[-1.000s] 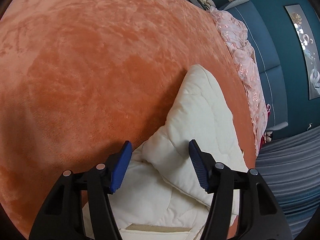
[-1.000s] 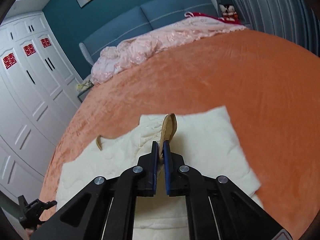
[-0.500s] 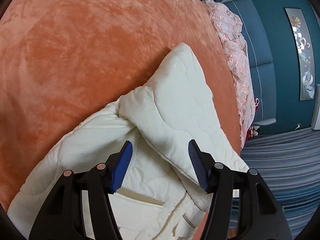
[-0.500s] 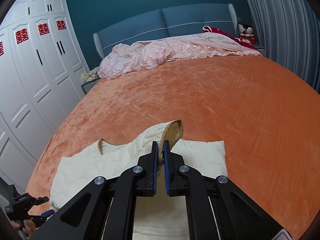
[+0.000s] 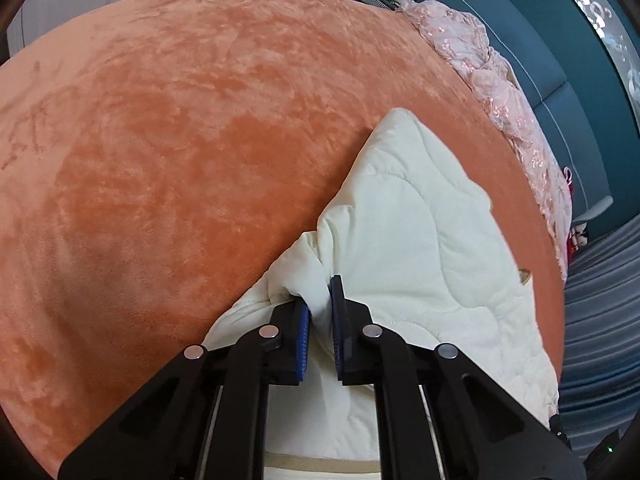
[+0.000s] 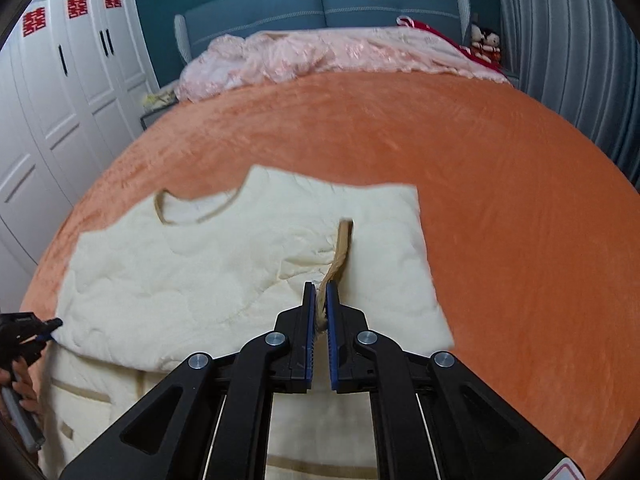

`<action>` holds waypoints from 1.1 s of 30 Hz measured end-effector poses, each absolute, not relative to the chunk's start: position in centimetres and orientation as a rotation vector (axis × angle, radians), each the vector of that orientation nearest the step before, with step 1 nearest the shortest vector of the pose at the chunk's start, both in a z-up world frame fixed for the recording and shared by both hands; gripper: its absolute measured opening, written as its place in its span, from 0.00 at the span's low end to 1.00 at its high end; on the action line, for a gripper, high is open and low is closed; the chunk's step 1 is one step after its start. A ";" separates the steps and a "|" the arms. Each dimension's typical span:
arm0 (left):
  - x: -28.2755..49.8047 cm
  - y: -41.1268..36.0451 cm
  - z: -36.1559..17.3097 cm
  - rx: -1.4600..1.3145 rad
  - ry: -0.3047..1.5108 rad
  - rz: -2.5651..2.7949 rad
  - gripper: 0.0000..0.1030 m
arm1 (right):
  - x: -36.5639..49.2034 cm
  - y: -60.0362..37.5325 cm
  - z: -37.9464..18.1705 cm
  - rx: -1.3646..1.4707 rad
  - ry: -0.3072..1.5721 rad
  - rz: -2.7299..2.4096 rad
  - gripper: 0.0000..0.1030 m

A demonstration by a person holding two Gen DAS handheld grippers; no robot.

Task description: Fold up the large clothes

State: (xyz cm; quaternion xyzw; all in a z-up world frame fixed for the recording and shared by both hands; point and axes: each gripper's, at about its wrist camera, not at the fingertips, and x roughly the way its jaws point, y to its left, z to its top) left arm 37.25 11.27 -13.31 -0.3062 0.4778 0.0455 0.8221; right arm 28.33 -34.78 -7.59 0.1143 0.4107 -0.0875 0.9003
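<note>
A cream quilted garment point(image 6: 208, 268) with tan trim lies spread on the orange bedspread point(image 6: 500, 200); it also shows in the left wrist view point(image 5: 420, 248). My left gripper point(image 5: 319, 304) is shut on a bunched fold at the garment's left edge. My right gripper point(image 6: 319, 296) is shut on the tan trim strip point(image 6: 342, 244), which twists up from the jaws. The tan neckline point(image 6: 188, 208) lies at the far left. The left gripper also shows at the left edge of the right wrist view point(image 6: 28, 334).
A pink lace cover point(image 6: 320, 56) is heaped at the head of the bed, before a blue headboard point(image 6: 320, 4). White wardrobes point(image 6: 52, 92) stand to the left, grey curtains point(image 6: 568, 48) to the right. Dolls point(image 6: 486, 40) sit in the far corner.
My left gripper has closed on the garment's edge fold; it was open before. My right gripper, still holding the trim, has lowered toward the garment, which now lies flatter.
</note>
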 end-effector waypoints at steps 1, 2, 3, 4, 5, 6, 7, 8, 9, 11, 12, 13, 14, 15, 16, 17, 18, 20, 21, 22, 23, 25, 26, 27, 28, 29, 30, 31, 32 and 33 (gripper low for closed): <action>37.3 11.1 -13.5 -0.622 1.012 0.100 0.08 | 28.1 -35.0 -9.0 0.248 0.881 -0.185 0.04; 37.2 10.8 -13.7 -0.590 1.007 0.103 0.08 | 27.9 -35.2 -10.4 0.266 0.911 -0.191 0.04; 37.2 10.4 -13.6 -0.551 1.002 0.108 0.08 | 27.7 -35.3 -11.6 0.282 0.930 -0.193 0.04; 37.1 10.0 -13.6 -0.513 0.996 0.114 0.08 | 27.6 -35.4 -12.5 0.294 0.942 -0.193 0.04; 37.2 9.6 -13.6 -0.480 0.993 0.118 0.08 | 27.4 -35.4 -13.2 0.303 0.944 -0.195 0.04; 37.1 9.3 -13.8 -0.451 0.990 0.121 0.08 | 27.4 -35.4 -13.6 0.308 0.941 -0.196 0.04; 37.1 9.1 -13.9 -0.432 0.988 0.123 0.08 | 27.4 -35.4 -13.9 0.312 0.941 -0.197 0.04; 37.1 8.9 -14.0 -0.410 0.986 0.124 0.08 | 27.5 -35.5 -14.2 0.323 0.945 -0.196 0.04; 37.1 8.6 -14.1 -0.385 0.983 0.127 0.08 | 27.7 -35.6 -14.4 0.336 0.948 -0.189 0.05; 37.0 7.8 -14.1 -0.314 0.976 0.136 0.08 | 27.9 -36.3 -14.4 0.391 0.937 -0.174 0.04; 36.9 7.3 -13.8 -0.268 0.971 0.142 0.09 | 27.7 -36.7 -14.0 0.426 0.929 -0.174 0.04; 36.7 7.0 -13.4 -0.228 0.966 0.144 0.10 | 27.5 -37.0 -13.4 0.448 0.924 -0.183 0.06; 36.3 6.8 -12.6 -0.193 0.960 0.140 0.10 | 26.9 -37.0 -12.4 0.456 0.912 -0.207 0.08; 35.8 6.8 -11.7 -0.182 0.950 0.126 0.10 | 26.1 -36.9 -11.1 0.443 0.883 -0.240 0.12; 35.1 7.0 -10.5 -0.187 0.929 0.108 0.11 | 25.3 -36.4 -9.6 0.411 0.847 -0.271 0.13; 34.3 7.0 -9.2 -0.188 0.905 0.095 0.11 | 24.7 -35.7 -8.1 0.369 0.810 -0.293 0.13; 33.7 6.8 -8.0 -0.178 0.883 0.091 0.12 | 24.2 -35.0 -6.9 0.333 0.782 -0.301 0.13; 33.0 5.6 -6.3 -0.146 0.838 0.097 0.12 | 24.3 -32.9 -5.2 0.279 0.754 -0.278 0.13; 33.0 4.6 -5.6 -0.135 0.818 0.076 0.11 | 24.9 -31.7 -5.0 0.267 0.760 -0.240 0.13; 33.1 3.6 -5.2 -0.129 0.808 0.045 0.11 | 25.7 -30.6 -5.1 0.263 0.779 -0.196 0.13; 33.5 2.5 -5.0 -0.122 0.807 0.024 0.12 | 26.6 -29.3 -5.5 0.266 0.804 -0.145 0.13; 34.3 0.6 -5.0 -0.126 0.817 -0.016 0.12 | 28.2 -27.0 -6.8 0.267 0.845 -0.069 0.09; 34.8 -0.5 -5.3 -0.120 0.826 -0.039 0.12 | 28.8 -26.1 -7.5 0.253 0.861 -0.052 0.09; 35.3 -1.5 -5.8 -0.108 0.838 -0.052 0.12 | 29.5 -25.2 -8.3 0.245 0.876 -0.041 0.09; 35.6 -2.4 -6.5 -0.094 0.854 -0.056 0.12 | 30.0 -24.7 -9.2 0.253 0.897 -0.031 0.09; 35.9 -3.3 -7.3 -0.080 0.871 -0.064 0.12 | 30.3 -24.3 -10.0 0.265 0.918 -0.022 0.09; 36.2 -4.0 -8.1 -0.070 0.886 -0.062 0.12 | 30.4 -24.1 -10.7 0.270 0.933 -0.021 0.09; 36.4 -4.5 -9.0 -0.063 0.902 -0.055 0.12 | 30.5 -23.8 -11.3 0.265 0.941 -0.029 0.09; 36.6 -4.8 -9.8 -0.060 0.916 -0.055 0.12 | 30.6 -23.7 -11.8 0.257 0.947 -0.036 0.09; 36.6 -5.0 -10.5 -0.056 0.919 -0.047 0.12 | 30.5 -23.6 -12.3 0.257 0.950 -0.038 0.09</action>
